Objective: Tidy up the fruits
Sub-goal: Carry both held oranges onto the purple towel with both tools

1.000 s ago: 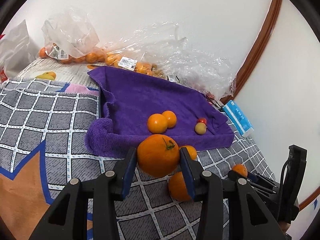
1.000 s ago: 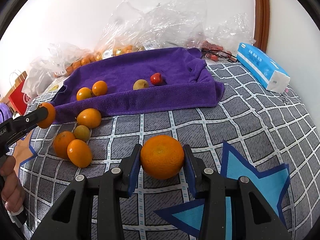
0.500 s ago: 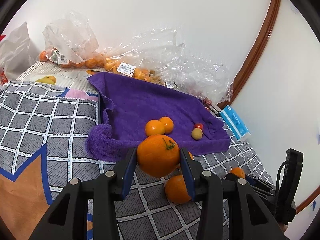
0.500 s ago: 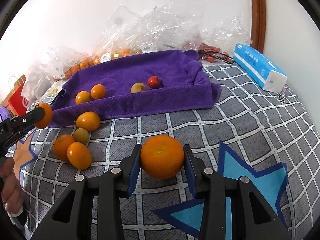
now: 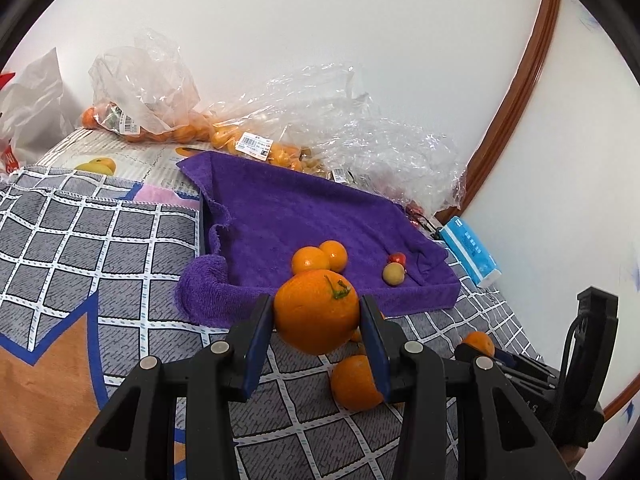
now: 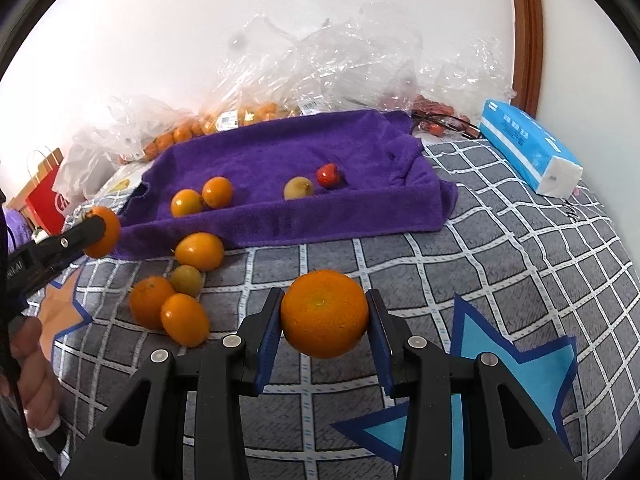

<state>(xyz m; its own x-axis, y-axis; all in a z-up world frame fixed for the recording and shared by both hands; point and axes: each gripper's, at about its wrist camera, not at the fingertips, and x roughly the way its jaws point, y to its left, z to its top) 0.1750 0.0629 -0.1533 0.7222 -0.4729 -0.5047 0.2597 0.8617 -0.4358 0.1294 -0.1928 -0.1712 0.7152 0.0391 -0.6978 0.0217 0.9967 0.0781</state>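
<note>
Nothing moved; purple towel tray (image 6: 340, 220) holds four fruits (image 6: 218, 191).

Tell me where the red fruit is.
The red fruit lies on the purple towel, toward its right end in the right wrist view, touching the yellowish fruit.

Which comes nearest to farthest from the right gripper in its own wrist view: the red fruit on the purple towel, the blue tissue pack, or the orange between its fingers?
1. The held orange, clamped in the right gripper.
2. The red fruit, on the purple towel, ahead at centre.
3. The blue tissue pack, far right, beyond the towel's corner.
</note>
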